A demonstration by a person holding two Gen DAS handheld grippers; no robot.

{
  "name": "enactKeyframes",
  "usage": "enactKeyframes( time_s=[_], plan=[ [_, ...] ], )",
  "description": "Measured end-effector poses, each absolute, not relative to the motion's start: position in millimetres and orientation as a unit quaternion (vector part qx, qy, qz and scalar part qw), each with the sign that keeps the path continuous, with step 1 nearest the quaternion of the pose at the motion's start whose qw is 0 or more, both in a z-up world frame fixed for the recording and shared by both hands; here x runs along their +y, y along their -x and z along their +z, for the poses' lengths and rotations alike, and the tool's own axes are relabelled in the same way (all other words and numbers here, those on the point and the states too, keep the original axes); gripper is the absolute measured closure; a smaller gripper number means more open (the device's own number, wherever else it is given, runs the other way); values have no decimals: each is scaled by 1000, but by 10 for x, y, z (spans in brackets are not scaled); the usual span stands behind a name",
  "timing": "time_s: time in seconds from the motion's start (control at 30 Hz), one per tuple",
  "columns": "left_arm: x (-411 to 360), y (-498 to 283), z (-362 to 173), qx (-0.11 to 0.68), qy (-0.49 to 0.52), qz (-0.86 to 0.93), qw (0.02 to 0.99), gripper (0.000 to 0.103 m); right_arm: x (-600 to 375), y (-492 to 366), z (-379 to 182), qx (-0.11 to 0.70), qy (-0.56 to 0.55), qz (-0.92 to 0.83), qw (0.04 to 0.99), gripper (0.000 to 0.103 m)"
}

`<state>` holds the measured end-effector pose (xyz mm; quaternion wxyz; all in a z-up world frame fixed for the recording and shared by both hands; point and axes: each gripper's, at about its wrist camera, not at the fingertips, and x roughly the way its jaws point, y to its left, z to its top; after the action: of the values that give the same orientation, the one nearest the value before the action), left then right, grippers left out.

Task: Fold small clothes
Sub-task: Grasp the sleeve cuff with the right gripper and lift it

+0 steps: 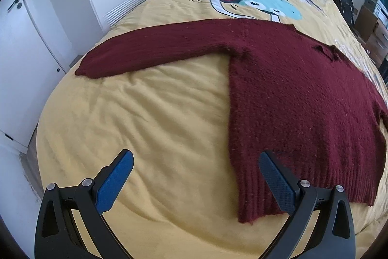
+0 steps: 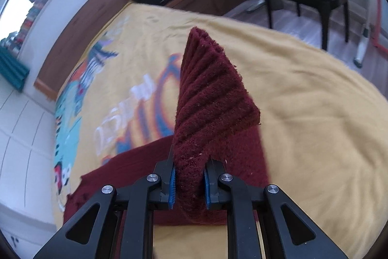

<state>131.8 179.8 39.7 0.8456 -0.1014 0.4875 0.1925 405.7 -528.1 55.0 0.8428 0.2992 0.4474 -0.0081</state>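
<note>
Pinched tight in the right gripper (image 2: 188,182), a ribbed sweater (image 1: 286,79) cuff is lifted off the yellow bed (image 1: 155,113), while the left gripper (image 1: 196,181) is held wide open and empty; soft, floppy wool is best gripped by edges.

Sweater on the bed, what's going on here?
A person with a gripper in each hand is folding a dark red sweater spread on a yellow bedspread. The right gripper is shut on a ribbed edge of the sweater and holds it lifted off the bed, the knit standing up past the pads. The left gripper is open and empty, hovering near the sweater's bottom hem. One sleeve lies stretched out flat to the side, not yet folded.
</note>
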Motion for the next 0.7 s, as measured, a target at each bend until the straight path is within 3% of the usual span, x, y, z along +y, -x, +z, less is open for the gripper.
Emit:
enactKeyframes(
  time_s=[0.7],
  plan=[
    [2480,-654,302,468,145,213,845,1,-2733,-4100,1031,488,-223,142,832,86]
  ],
)
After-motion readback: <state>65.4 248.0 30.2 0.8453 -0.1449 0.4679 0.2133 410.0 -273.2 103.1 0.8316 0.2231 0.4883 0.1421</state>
